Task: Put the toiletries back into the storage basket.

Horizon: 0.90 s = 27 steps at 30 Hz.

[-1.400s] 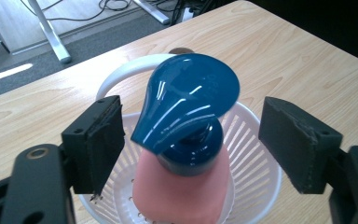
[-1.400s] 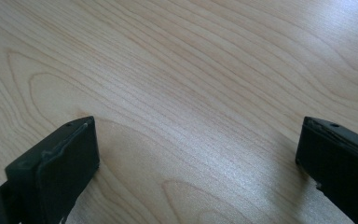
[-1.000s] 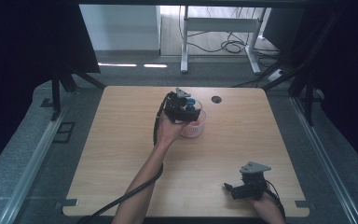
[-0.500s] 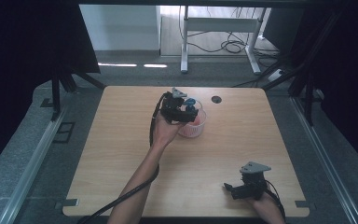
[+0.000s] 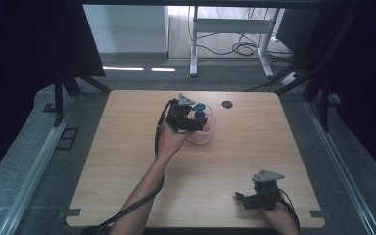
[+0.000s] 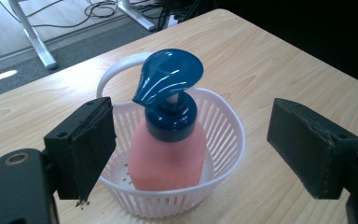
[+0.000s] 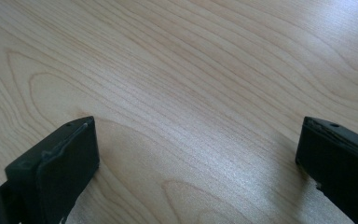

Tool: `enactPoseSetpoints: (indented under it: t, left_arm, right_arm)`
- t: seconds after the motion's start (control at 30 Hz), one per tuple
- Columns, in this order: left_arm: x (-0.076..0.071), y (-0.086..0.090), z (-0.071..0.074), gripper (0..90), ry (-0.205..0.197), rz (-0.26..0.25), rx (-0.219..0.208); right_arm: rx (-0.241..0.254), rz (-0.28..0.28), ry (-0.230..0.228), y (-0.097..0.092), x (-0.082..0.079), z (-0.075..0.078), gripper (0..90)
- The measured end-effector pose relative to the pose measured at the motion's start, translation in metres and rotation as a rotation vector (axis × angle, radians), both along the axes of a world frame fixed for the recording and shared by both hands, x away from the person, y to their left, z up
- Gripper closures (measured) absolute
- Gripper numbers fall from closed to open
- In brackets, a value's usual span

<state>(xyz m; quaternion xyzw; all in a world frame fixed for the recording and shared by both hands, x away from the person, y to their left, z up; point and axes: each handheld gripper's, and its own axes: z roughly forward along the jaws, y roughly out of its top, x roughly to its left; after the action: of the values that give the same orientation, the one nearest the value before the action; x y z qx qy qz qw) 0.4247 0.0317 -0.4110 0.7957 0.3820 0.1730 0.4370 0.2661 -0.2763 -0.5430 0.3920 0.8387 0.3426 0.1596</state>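
Left gripper hovering with jaws wide apart either side of pink pump bottle standing upright in white basket on desk, right gripper idle, jaws apart: off-centre closing likely to tip bottle or drag light basket.

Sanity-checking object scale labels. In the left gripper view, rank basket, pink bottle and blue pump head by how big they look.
1. basket: widest, rings the bottle.
2. pink bottle: standing inside the basket.
3. blue pump head: smallest, though it sits higher and may be nearer the camera, so it may look somewhat enlarged.
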Motion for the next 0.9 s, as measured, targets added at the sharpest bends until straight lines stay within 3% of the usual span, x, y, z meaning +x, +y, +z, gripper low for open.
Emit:
enactPoseSetpoints:
  t: [0.9]
  left_arm:
    - [-0.028, 0.018, 0.007, 15.8, -0.027, -0.025, -0.037]
  right_arm:
    - [-0.001, -0.001, 0.0, 0.0, 0.0, 0.0, 0.0]
